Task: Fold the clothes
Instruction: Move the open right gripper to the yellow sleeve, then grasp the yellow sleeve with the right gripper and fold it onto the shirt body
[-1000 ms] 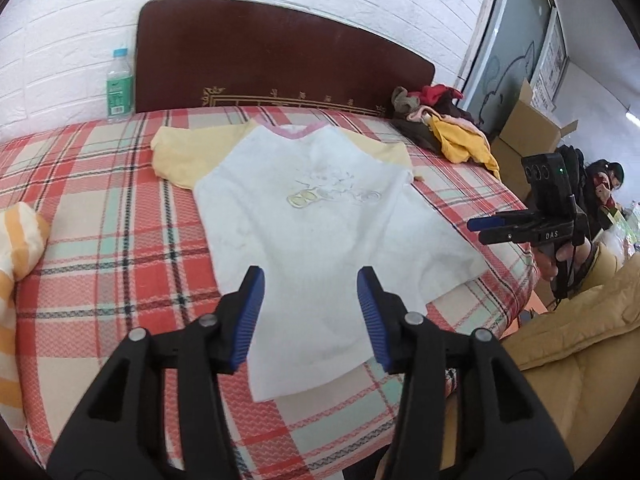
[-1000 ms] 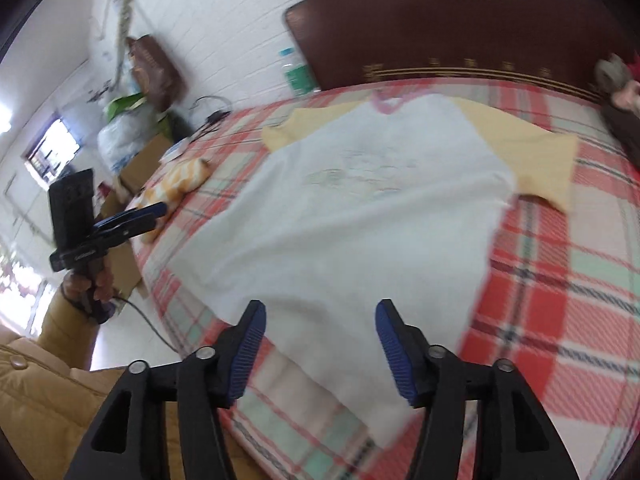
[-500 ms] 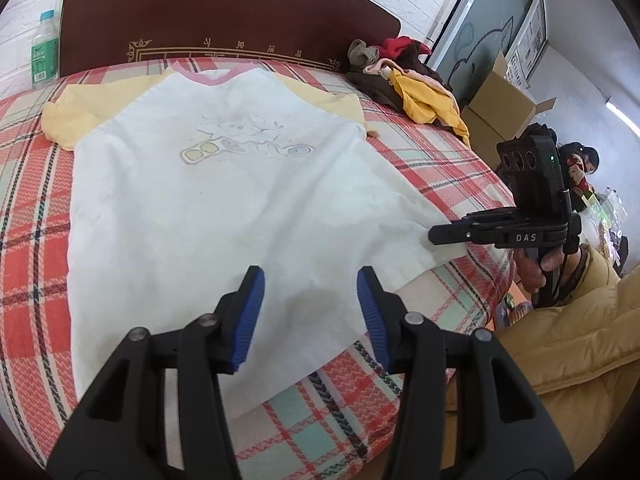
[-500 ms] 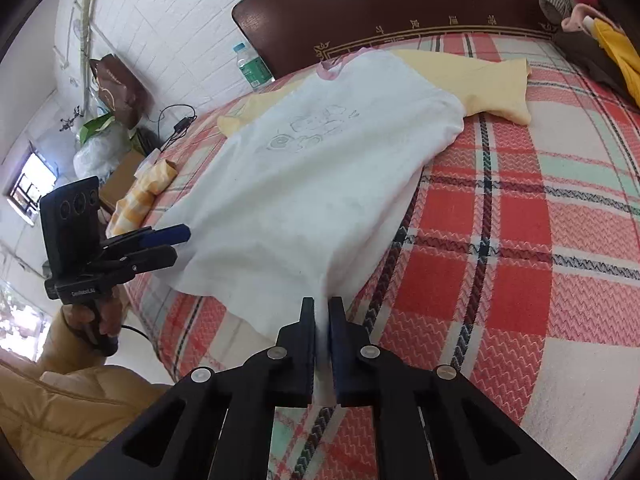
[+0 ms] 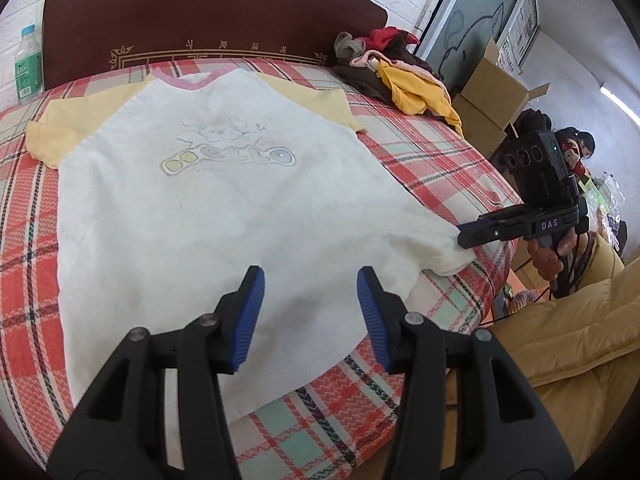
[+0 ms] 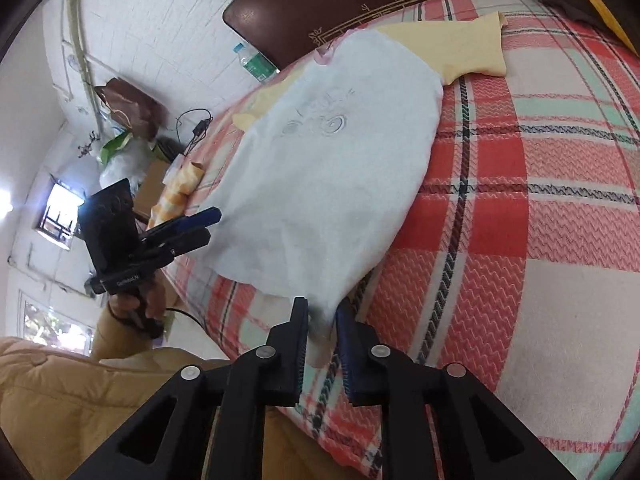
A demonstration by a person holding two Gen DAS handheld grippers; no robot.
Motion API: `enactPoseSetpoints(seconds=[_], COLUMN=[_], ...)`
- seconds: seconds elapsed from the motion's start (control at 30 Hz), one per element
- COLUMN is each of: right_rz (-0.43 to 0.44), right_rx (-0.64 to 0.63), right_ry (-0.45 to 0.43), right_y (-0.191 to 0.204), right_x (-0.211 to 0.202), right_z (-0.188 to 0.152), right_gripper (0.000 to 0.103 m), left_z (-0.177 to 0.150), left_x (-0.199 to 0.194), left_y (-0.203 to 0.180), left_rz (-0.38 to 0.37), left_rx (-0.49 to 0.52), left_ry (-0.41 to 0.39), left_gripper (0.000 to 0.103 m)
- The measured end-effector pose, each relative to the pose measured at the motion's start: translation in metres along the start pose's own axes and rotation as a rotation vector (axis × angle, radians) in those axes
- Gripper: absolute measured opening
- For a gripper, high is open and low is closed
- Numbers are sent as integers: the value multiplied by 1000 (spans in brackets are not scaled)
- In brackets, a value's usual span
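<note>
Left wrist view shows one white T-shirt [image 5: 224,216] with two yellow sleeves and a pink neckline lying face up on the plaid bedspread [image 5: 432,152], its collar toward the dark headboard [image 5: 208,8]. The left gripper [image 5: 310,312] hangs just above the shirt's hem with its two blue-padded fingers spread wide and nothing between them. To the right, the right gripper [image 5: 464,236] is at the shirt's lower corner, where the cloth bunches against its tip. Right wrist view has the right gripper [image 6: 322,336] nearly closed, its two fingers pinching that white corner, which is lifted slightly off the bedspread [image 6: 540,208]; the T-shirt [image 6: 332,168] stretches away from it toward the headboard [image 6: 320,8]. One heap of unfolded clothes [image 5: 396,72] sits at the far right of the bed, one water bottle [image 5: 28,64] stands at the left beside the headboard, and one open cardboard box [image 5: 496,96] is on the floor beyond. One striped orange cloth [image 6: 180,192] lies at the bed's left edge.
</note>
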State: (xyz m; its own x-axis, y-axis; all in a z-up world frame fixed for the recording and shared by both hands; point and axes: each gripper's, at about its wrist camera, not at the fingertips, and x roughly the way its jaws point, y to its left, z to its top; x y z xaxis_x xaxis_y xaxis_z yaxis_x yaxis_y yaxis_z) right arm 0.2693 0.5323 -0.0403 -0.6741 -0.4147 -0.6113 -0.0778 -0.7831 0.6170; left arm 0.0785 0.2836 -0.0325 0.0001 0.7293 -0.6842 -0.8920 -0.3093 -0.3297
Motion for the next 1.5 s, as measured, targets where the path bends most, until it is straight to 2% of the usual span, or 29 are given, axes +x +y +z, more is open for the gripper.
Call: enactPoseSetpoints(seconds=[0.03, 0.1, 0.17, 0.23, 0.3, 0.43, 0.53, 0.7, 0.93, 1.13, 1.37, 1.47, 1.5], right_rz=[-9, -28, -50, -80, -69, -50, -63, -109, -177, -215, -209, -176, -176], right_rx=[0, -1, 1, 34, 85, 167, 186, 213, 206, 176, 158, 165, 167], right_ry=[0, -1, -9, -67, -107, -163, -172, -180, -172, -154, -153, -136, -132], right_y=[-2, -7, -12, -25, -39, -63, -75, -96, -122, -127, -126, -125, -125], right_x=[-1, -4, -8, -15, -16, -14, -7, 9, 32, 49, 60, 66, 67], right_z=[1, 3, 6, 20, 32, 52, 64, 91, 128, 139, 139, 140, 141], right_gripper=[27, 28, 44, 49, 49, 50, 58, 58, 58, 59, 59, 58, 54], left_z=[1, 5, 9, 15, 20, 33, 42, 43, 36, 30, 26, 26, 27], left_x=[1, 4, 9, 16, 24, 39, 53, 85, 98, 106, 109, 109, 108], left_y=[-1, -7, -16, -27, -42, -73, -94, -117, -126, -125, -127, -129, -128], left_rz=[-4, -16, -42, -72, -103, -186, -213, -150, -65, -30, -1, 29, 30], left_rx=[2, 9, 19, 30, 51, 90, 115, 148, 161, 166, 181, 191, 182], left_ry=[2, 3, 5, 8, 16, 26, 52, 134, 185, 219, 228, 226, 224], left_gripper=[50, 50, 50, 56, 68, 70, 71, 71, 71, 71, 71, 63, 57])
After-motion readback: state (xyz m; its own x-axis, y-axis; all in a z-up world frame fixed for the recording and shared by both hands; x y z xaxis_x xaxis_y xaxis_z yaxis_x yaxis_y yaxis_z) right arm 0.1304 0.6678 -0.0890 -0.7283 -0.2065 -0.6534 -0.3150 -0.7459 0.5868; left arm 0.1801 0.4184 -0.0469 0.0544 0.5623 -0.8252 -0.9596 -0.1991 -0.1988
